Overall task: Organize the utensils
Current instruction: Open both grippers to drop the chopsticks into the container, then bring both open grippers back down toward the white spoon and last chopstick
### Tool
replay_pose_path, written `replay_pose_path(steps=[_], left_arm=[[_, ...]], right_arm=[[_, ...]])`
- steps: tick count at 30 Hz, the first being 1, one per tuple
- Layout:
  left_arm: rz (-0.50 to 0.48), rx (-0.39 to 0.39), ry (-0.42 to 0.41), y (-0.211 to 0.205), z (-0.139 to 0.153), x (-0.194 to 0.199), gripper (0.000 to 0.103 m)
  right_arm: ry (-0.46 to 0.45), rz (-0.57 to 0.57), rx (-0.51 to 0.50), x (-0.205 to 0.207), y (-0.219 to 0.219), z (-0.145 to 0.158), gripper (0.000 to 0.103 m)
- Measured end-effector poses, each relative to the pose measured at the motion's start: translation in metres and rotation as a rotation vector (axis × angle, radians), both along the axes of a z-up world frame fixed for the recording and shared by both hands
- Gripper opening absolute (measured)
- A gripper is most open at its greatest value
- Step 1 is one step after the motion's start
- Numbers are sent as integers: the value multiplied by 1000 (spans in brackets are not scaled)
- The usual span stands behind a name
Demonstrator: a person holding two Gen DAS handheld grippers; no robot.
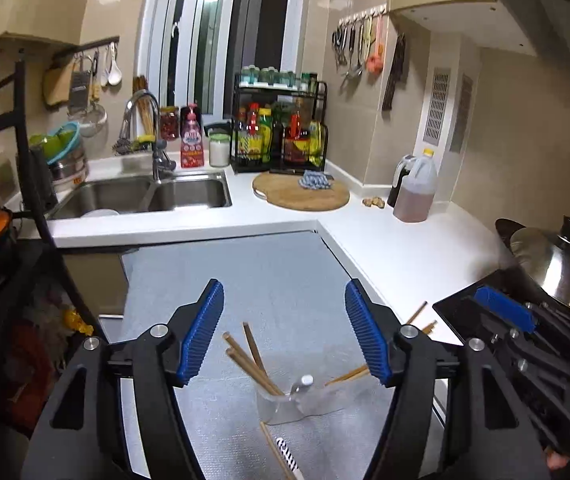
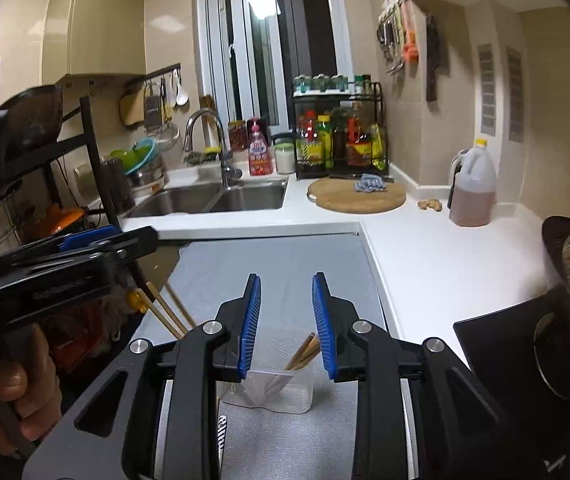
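Two hand-held grippers hover over a clear plastic cup [image 1: 285, 404] of wooden chopsticks [image 1: 251, 354] on a silver-lined kitchen worktop [image 1: 277, 280]. The left gripper [image 1: 285, 334] has its blue pads spread wide with nothing between them; the cup stands just below and ahead at its six o'clock, and the sticks fan up out of it toward eleven o'clock. The right gripper [image 2: 287, 326], jaws parted more narrowly and also empty, frames the same cup [image 2: 269, 380] at its six o'clock, where two stick ends [image 2: 305, 350] lean toward the right-hand pad. More chopsticks [image 1: 419, 318] lie flat on the white counter at about three o'clock from the left tool, long axes slanting up and right. Those loose sticks appear nearer the right gripper, which looks the likelier one to gather them into the cup.
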State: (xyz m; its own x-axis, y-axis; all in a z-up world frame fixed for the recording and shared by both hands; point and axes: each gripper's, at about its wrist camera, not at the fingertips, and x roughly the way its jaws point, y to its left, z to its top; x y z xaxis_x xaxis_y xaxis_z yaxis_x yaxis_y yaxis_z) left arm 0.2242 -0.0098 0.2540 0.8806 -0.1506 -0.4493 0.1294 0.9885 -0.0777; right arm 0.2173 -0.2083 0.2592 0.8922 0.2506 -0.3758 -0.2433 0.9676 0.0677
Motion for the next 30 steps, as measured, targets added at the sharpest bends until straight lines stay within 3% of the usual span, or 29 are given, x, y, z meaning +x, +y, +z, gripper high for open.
replay_pose_path(steps=[5, 7, 9, 13, 15, 17, 20, 25, 30], left_arm=[[9, -2, -51, 10, -5, -61, 70], [16, -9, -50, 16, -15, -78, 70], [36, -6, -49, 21, -30, -97, 70], [100, 4, -9, 30, -66, -124, 68], [122, 10, 5, 33, -83, -137, 62], [156, 20, 3, 37, -103, -151, 60], [165, -34, 32, 42, -133, -165, 55], [179, 19, 15, 34, -179, -188, 55], [198, -9, 28, 46, -190, -185, 55]], right_arm=[[-82, 7, 53, -52, -17, 0, 28], [-104, 26, 65, -70, -18, -9, 19], [-104, 39, 76, -87, -17, -23, 5], [-71, 48, 131, -114, -14, -60, 4], [-61, 56, 138, -126, -9, -80, 4], [-34, 66, 126, -132, -4, -99, 4], [45, 70, 140, -134, -1, -131, 4], [169, 91, 126, -135, 17, -183, 8], [287, 117, 134, -120, 39, -224, 8]])
